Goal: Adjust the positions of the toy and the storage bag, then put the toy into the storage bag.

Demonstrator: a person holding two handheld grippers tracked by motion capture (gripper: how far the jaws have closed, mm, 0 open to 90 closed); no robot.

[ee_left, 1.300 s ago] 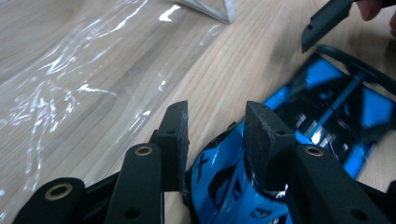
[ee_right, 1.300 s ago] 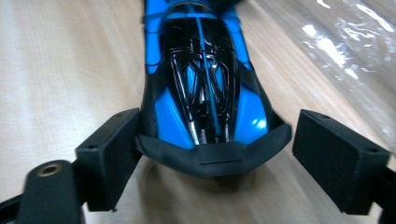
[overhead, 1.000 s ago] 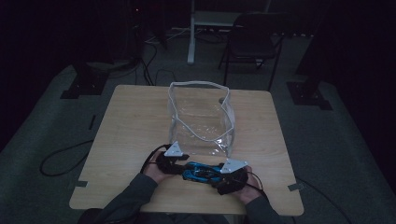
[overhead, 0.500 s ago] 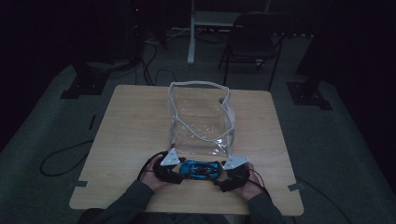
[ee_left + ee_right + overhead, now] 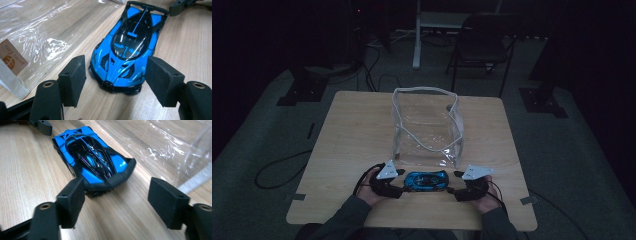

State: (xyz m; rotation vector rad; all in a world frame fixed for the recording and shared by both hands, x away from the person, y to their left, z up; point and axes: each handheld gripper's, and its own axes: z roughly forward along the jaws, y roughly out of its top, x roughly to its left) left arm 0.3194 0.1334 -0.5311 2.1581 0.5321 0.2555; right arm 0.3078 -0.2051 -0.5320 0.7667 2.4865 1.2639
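Note:
A blue and black toy sports car (image 5: 427, 180) lies on the wooden table (image 5: 352, 140) near its front edge, between my two grippers. My left gripper (image 5: 401, 182) faces the car's nose (image 5: 117, 75). Its jaws have just been opening and stand apart, and the pads (image 5: 73, 77) flank the nose without touching it. My right gripper (image 5: 454, 183) faces the car's tail (image 5: 112, 178). Its jaws have just been closing but are still wide, with the tail just ahead of the left pad (image 5: 72, 200). A clear plastic bag (image 5: 427, 125) stands open right behind the car.
The bag's clear wall (image 5: 37, 32) lies flat on the wood beside the car, with a brown label (image 5: 11, 60) and a white trim. A chair (image 5: 484, 45) and cables are on the dark floor beyond the table.
Both grippers have backed slightly off the car's two ends, the left toward the near edge and the right to the right. The car stays in about the same spot.

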